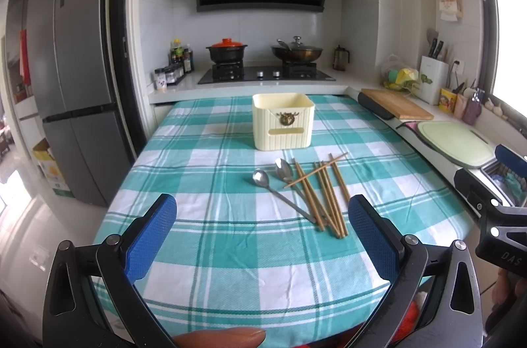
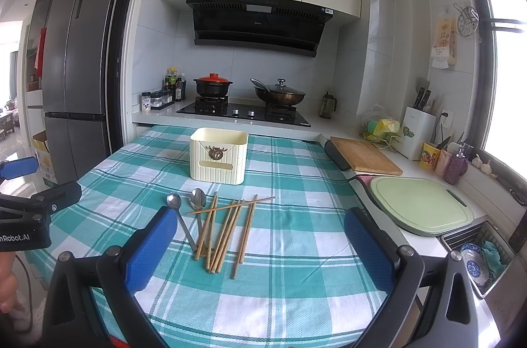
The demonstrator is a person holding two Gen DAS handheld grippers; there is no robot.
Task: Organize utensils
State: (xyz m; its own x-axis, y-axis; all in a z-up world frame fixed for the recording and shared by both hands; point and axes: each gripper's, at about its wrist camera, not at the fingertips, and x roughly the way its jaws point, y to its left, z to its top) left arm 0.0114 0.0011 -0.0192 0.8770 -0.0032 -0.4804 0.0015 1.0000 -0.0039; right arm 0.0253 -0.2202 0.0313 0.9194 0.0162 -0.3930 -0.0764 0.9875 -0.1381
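A cream utensil holder [image 1: 283, 121] [image 2: 218, 157] stands upright on the table with the teal checked cloth [image 1: 210, 242] [image 2: 296, 265]. In front of it lie two metal spoons [image 1: 262, 178] [image 2: 174, 202] and several wooden chopsticks [image 1: 324, 198] [image 2: 227, 227], one lying crosswise over the others. My left gripper [image 1: 262, 232] is open and empty, above the near part of the table, short of the utensils. My right gripper [image 2: 260, 244] is open and empty, with the chopsticks between its blue fingers [image 2: 151, 249] in view. Each gripper shows at the edge of the other's view.
A stove with a red-lidded pot [image 1: 226, 48] and a wok [image 1: 296, 50] is behind the table. A wooden board [image 1: 397, 104], a green cutting board [image 1: 456, 142] and a sink rack [image 2: 484, 255] line the right counter. A fridge [image 1: 72, 77] stands left.
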